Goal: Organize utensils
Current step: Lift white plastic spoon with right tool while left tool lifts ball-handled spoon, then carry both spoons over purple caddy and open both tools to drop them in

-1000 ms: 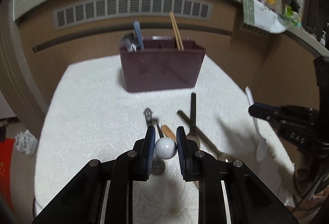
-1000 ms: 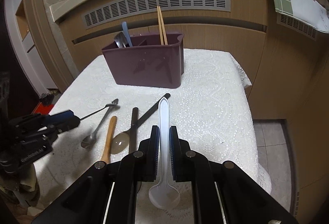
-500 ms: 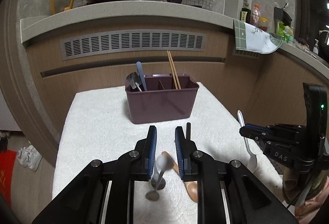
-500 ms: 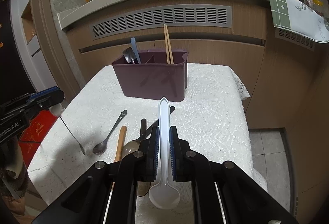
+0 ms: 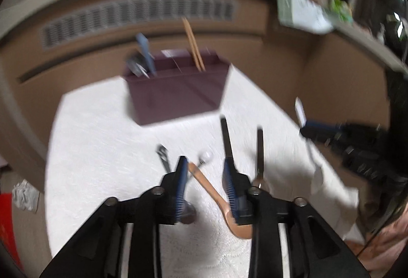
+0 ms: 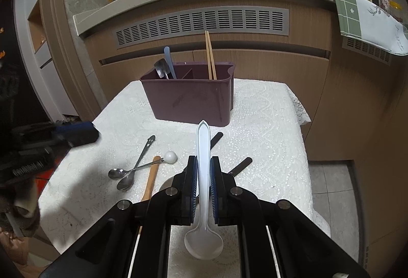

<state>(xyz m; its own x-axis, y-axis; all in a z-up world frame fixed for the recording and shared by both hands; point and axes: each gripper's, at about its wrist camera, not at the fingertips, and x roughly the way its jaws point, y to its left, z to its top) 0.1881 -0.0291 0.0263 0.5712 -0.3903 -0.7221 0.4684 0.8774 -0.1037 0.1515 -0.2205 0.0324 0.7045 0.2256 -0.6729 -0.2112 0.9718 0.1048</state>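
Observation:
My left gripper (image 5: pixel 204 166) hovers low over the white tablecloth (image 5: pixel 102 150), its jaws opening with nothing pressed between the pads. Below them lies a thin metal spoon with a white ball end (image 6: pixel 170 157), crossing a second metal spoon (image 6: pixel 142 155). A wooden spoon (image 5: pixel 211 191) lies beside them. My right gripper (image 6: pixel 203 163) is shut on a white plastic spoon (image 6: pixel 203 243), handle pointing forward at the maroon organizer (image 6: pixel 191 102). That organizer holds chopsticks (image 6: pixel 210 58) on its right, and a blue spoon (image 6: pixel 169 61) and a metal one on its left.
Two black-handled utensils (image 6: pixel 216 137) (image 6: pixel 242 164) lie on the cloth near my right gripper. Behind the table stands a wooden cabinet front with a grey vent (image 6: pixel 204 23) under a counter. The table's right edge drops to a tiled floor (image 6: pixel 329 188).
My left gripper lifted the ball-ended spoon off the cloth, then let it go; the spoon now lies across the other metal spoon. The right gripper still grips the white spoon.

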